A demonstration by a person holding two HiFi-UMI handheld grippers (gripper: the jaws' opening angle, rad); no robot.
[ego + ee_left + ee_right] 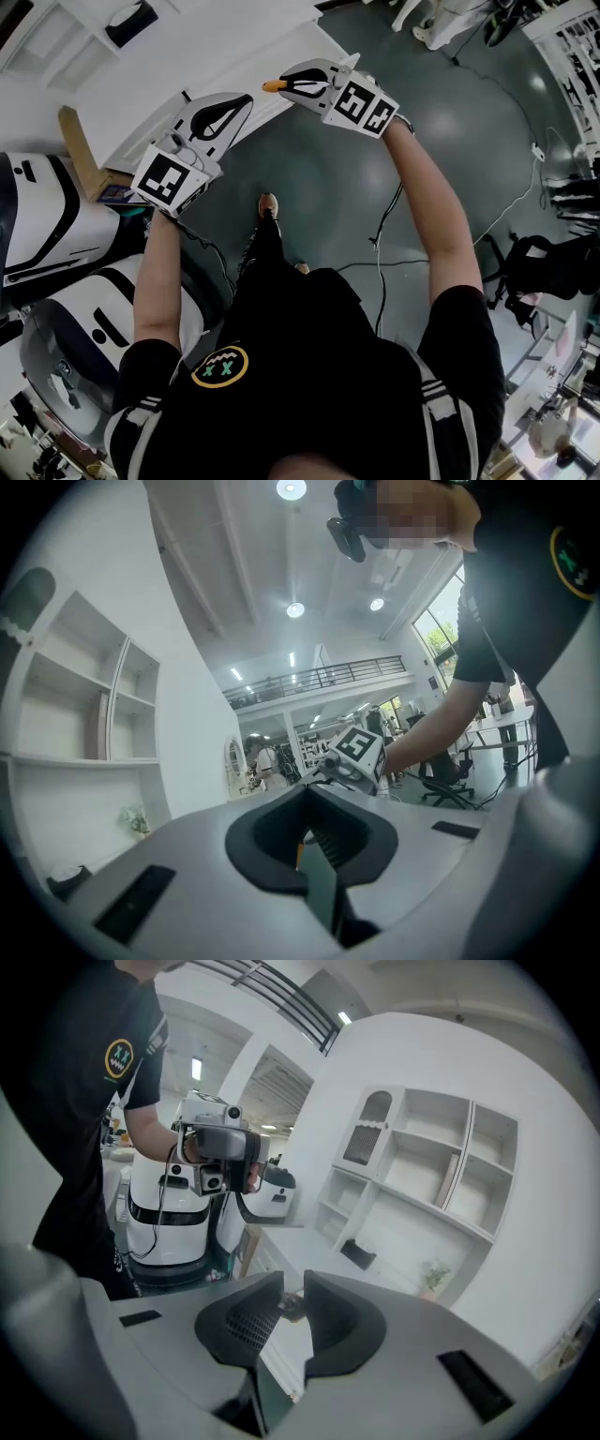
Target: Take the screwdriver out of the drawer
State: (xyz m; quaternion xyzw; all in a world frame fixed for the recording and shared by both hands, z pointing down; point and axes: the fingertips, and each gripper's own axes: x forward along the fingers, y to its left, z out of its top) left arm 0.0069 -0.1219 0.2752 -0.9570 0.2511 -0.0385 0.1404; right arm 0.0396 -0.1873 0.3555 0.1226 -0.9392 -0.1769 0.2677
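Observation:
My right gripper [286, 86] is raised over the edge of the white cabinet [187, 56]. It is shut on the screwdriver, whose orange end [273, 86] sticks out past the jaw tips. In the right gripper view only a small dark piece of the screwdriver [292, 1307] shows between the nearly closed jaws of the right gripper [291, 1302]. My left gripper [242, 99] hangs beside it, a little lower and to the left, pointing level. Its jaws meet, and I see nothing held in the left gripper [305, 841]. The drawer is not in view.
White open shelves [422, 1176] stand behind the cabinet. A cardboard box [80, 150] and two white machines [47, 225] are at the left. Cables [384, 225] run across the grey floor, and a black chair [553, 262] is at the right.

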